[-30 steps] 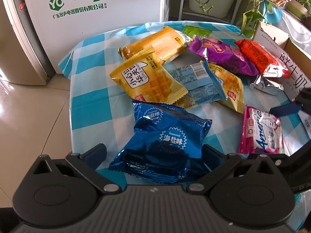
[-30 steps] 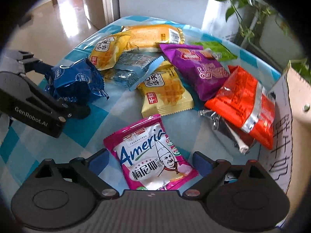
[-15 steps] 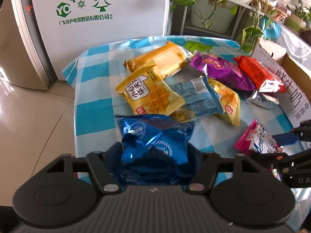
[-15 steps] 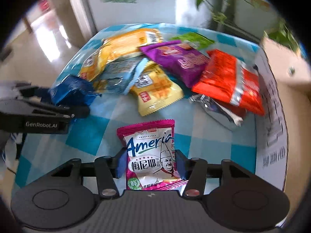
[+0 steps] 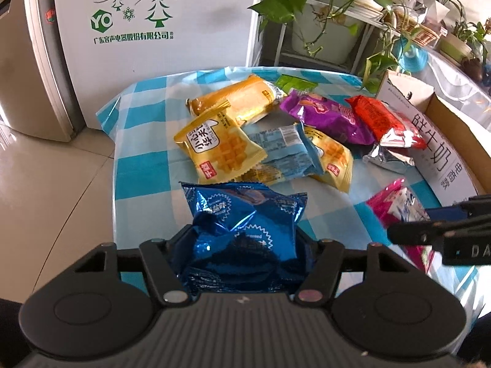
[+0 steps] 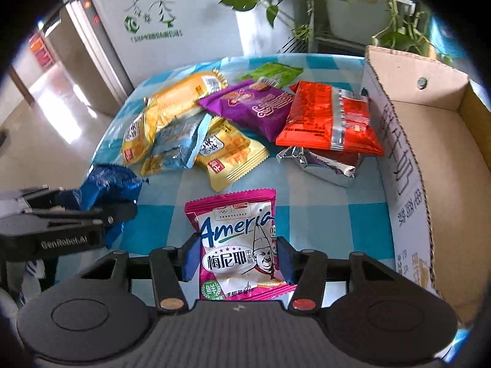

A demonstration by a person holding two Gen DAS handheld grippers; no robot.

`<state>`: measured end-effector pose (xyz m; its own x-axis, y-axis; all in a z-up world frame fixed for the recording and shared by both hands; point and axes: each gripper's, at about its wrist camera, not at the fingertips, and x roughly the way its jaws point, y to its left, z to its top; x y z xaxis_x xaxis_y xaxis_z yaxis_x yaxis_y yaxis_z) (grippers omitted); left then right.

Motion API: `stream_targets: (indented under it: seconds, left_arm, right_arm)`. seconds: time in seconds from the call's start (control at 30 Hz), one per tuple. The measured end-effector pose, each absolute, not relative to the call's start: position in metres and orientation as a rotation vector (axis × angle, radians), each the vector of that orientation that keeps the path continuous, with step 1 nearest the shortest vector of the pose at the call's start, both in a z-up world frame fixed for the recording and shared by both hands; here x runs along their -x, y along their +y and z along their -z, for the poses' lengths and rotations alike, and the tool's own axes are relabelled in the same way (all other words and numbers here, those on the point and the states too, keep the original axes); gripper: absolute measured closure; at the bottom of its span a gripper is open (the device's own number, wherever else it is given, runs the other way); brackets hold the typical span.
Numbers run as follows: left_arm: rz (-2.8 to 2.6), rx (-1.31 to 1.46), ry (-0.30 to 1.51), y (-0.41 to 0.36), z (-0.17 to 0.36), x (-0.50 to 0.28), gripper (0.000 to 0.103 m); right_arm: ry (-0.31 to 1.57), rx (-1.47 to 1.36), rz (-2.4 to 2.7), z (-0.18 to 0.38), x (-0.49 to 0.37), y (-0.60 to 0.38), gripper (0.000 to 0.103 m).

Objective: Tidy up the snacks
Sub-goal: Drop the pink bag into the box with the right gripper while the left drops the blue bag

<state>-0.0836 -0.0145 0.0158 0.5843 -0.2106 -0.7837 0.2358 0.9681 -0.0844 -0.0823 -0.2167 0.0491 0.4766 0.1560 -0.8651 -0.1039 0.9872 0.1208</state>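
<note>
**Two packets gripped, eight on the cloth**

A crinkled blue foil packet [image 5: 245, 233] is clamped by the left gripper [image 5: 244, 254] at the table's [image 5: 144, 150] near edge. A glossy pink packet [image 6: 237, 245] is pinched by the right gripper [image 6: 236, 260] beside the cardboard box [image 6: 408, 165]. Eight flat, pillow-shaped packets are heaped mid-table: three yellow, one each pale blue, purple, red, silver, green.

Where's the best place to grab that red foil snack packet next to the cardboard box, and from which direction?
Grip the red foil snack packet across its puffed middle, coming from above. It lies flat on a silver packet, with the cardboard box close on one side and the purple packet on the other, so side approaches look cramped.
</note>
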Motion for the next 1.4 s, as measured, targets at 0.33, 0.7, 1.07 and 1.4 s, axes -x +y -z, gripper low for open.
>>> stream_targets:
  seconds: [0.33,0.7,1.07,1.4]
  left_arm:
    - [0.261,-0.029,0.913,-0.015,-0.015,0.099,0.037]
    - [0.25,-0.03,0.902,-0.021,-0.023,0.112,0.037]
    - [0.262,-0.017,0.855,-0.036,-0.051,0.116,0.037]
    - [0.334,-0.003,0.803,-0.069,-0.083,0.11,0.037]
  right_arm:
    - [1.049,-0.067,-0.154,-0.055,0.094,-0.209,0.045]
    - [1.005,-0.078,-0.167,-0.067,0.101,-0.208,0.045]
    - [0.854,-0.139,-0.158,-0.117,0.11,-0.233,0.045]
    - [0.723,-0.186,-0.081,-0.158,0.115,-0.285,0.045]
